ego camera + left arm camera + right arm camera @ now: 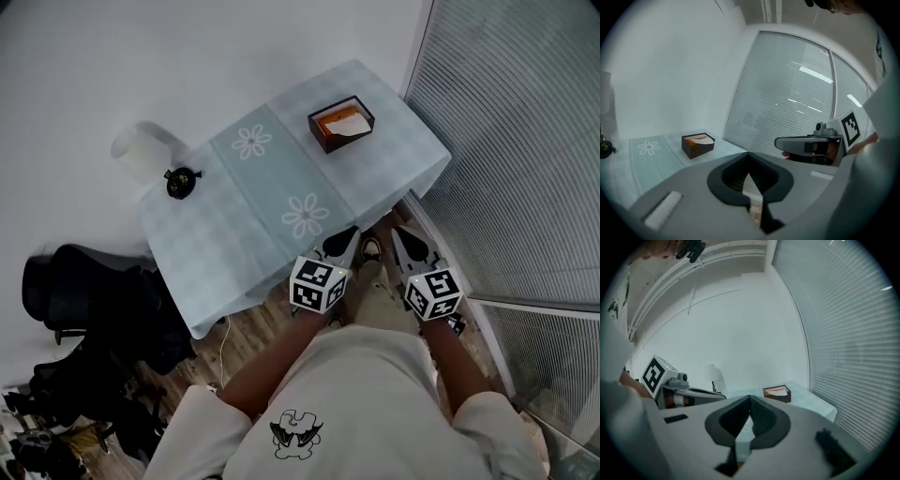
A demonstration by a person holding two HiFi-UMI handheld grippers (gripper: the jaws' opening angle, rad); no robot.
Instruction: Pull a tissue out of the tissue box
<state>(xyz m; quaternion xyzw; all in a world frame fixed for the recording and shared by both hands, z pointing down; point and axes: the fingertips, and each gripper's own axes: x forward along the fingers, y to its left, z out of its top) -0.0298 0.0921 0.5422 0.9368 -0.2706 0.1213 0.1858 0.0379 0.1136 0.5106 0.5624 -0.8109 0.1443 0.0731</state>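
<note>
Grippers: I am holding my left gripper (342,240) and right gripper (410,242) closed and empty, beside the worktop's (234,220) near edge.
Tissue box (341,123): sitting at the far right corner, open side up, long axis running left-right.
Contents: a white tissue (346,126) is lying inside.

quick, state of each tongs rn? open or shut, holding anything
left tongs: closed, holding nothing
right tongs: closed, holding nothing

tissue box (341,123) dark brown, orange inside; tablecloth (202,253) pale blue-green, perhaps faintly checked; white daisy motifs (306,215).
</note>
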